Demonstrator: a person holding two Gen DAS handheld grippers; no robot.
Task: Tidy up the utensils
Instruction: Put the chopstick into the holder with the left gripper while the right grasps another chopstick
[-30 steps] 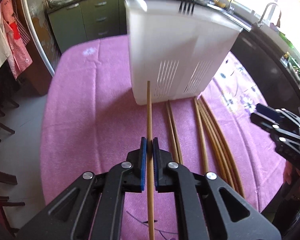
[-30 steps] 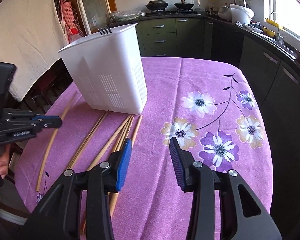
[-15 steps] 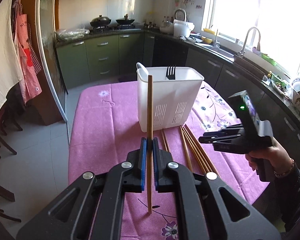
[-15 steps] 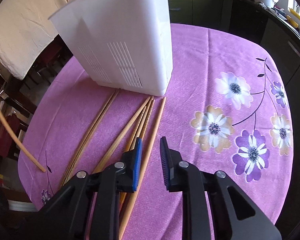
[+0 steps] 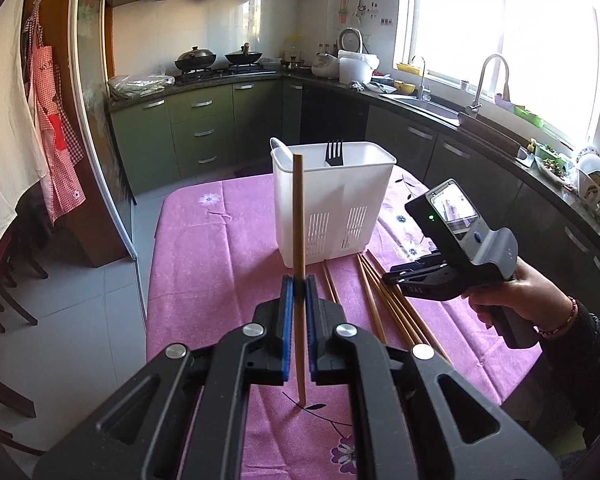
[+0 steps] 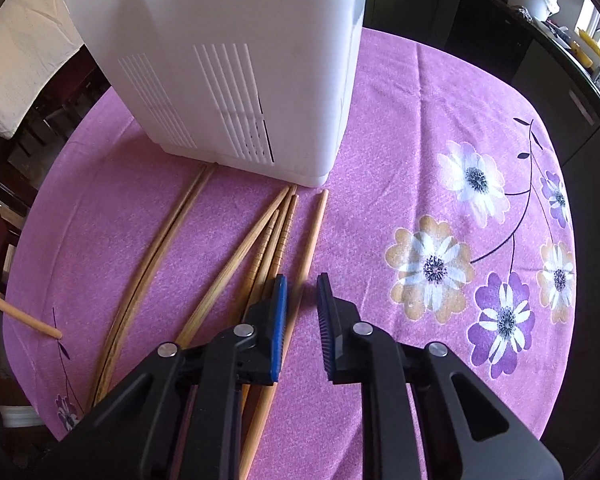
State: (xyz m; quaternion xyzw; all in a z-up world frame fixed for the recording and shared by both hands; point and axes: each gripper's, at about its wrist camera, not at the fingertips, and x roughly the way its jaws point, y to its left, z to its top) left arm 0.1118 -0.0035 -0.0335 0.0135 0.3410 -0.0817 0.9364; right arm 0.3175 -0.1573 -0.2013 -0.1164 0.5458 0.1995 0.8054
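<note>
My left gripper (image 5: 299, 280) is shut on a wooden chopstick (image 5: 298, 216) and holds it upright above the table, in front of the white utensil holder (image 5: 332, 208). A black fork (image 5: 333, 153) and a spoon handle stand in the holder. My right gripper (image 6: 302, 280) is open, low over the rightmost chopstick (image 6: 310, 248) of several lying in front of the holder (image 6: 236, 64). The chopstick runs between its fingers. The held chopstick's tip shows at the left edge of the right wrist view (image 6: 28, 322).
The table has a purple flowered cloth (image 6: 460, 160). More chopsticks (image 6: 168, 236) lie to the left of my right gripper. Kitchen counters (image 5: 480, 120) and green cabinets (image 5: 196, 132) stand behind, with chairs at the left.
My left gripper has lifted the chopstick off the table and raised it upright. My right gripper has dropped toward the lying chopsticks and narrowed its opening around the rightmost one.
</note>
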